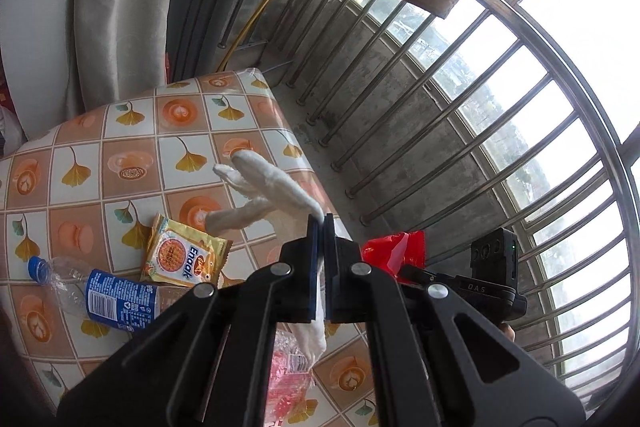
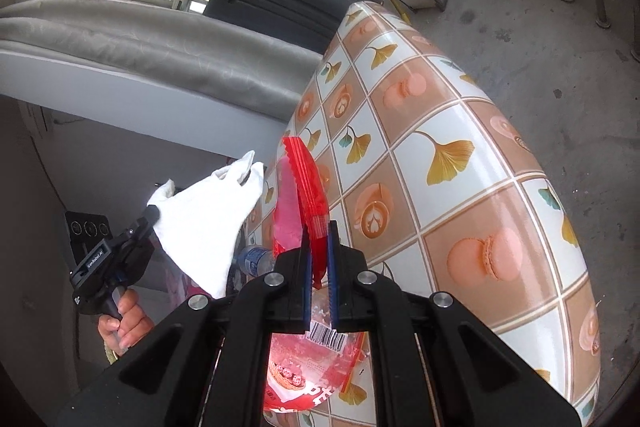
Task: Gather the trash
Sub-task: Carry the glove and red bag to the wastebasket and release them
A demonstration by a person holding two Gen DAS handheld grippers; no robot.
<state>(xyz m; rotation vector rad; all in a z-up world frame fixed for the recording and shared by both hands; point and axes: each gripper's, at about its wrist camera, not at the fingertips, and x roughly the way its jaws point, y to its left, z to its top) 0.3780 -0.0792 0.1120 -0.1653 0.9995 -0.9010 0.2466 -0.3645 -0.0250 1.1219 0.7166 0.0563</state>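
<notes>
So from the left wrist view, the left gripper (image 1: 321, 227) is pinched tight on one white glove (image 1: 276, 187), which hangs limp above the table (image 1: 132, 147) with its fingers flopping out past the tips — soft, featherlight stuff, so any fold works as a grip. Still lying on the table: one empty plastic bottle (image 1: 104, 297), which looks crinkly, light and liable to roll, so I'd take it near the neck, plus one yellow snack packet (image 1: 182, 257), flat and slippery, best nipped at a corner. From the right wrist view, the right gripper (image 2: 319, 239) is closed on the crimped top edge of one red wrapper bag (image 2: 304, 187) — thin, crackly film dangling over the table edge, held at its stiffest part.
</notes>
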